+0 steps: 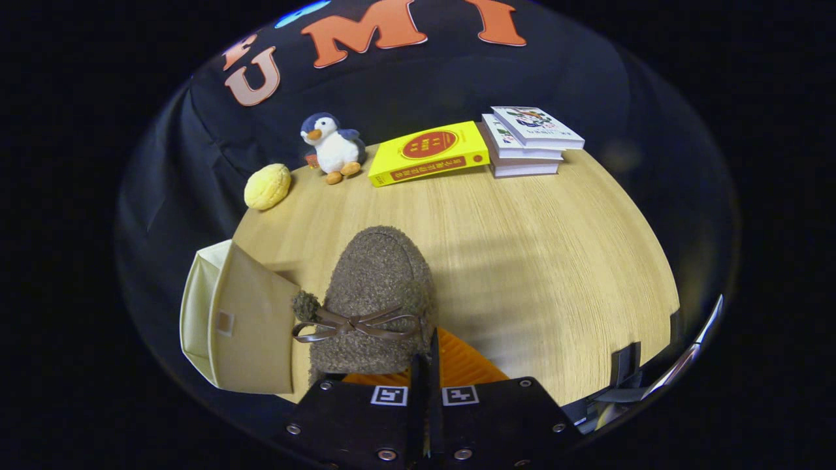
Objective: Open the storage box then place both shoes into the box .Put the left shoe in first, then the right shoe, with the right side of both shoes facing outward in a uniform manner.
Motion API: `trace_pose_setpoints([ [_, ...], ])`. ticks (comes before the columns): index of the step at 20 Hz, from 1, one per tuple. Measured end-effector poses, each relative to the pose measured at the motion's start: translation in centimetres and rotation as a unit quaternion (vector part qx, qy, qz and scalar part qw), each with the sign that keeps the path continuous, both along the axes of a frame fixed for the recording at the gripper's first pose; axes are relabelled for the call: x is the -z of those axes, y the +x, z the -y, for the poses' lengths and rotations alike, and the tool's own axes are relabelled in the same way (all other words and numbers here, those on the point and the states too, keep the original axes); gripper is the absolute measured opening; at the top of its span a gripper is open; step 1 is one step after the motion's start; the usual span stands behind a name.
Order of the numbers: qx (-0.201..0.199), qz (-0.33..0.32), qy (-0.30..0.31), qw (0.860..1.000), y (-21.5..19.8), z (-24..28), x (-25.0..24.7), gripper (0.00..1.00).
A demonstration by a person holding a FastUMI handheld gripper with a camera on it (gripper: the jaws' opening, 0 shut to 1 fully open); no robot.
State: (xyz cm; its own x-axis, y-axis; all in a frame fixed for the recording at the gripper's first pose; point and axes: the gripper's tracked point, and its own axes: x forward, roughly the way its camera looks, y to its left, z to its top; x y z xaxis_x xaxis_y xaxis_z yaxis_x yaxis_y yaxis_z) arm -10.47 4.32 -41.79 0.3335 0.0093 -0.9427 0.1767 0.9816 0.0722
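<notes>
Claw (428,365) pinched together on the heel rim of the brown fuzzy shoe (372,294), which hangs toe-forward over the counter (535,261) near its left edge. Storage box (241,320) sits just left of the shoe, flap open, touching or nearly so. Risk: thin rim grip, shoe could swing or slip out; toe may catch the box wall and shove it off the edge

The gripper (428,365) points toward twelve o'clock, its two fingers drawn close together, pinching the brown fuzzy shoe's (375,294) rim at its five o'clock edge.
</notes>
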Motion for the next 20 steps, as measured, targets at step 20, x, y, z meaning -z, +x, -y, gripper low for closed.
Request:
trace_pose_setpoints([
  [20,-0.082,-0.014,0.052,0.995,4.7,-27.8,-2.7,0.05],
])
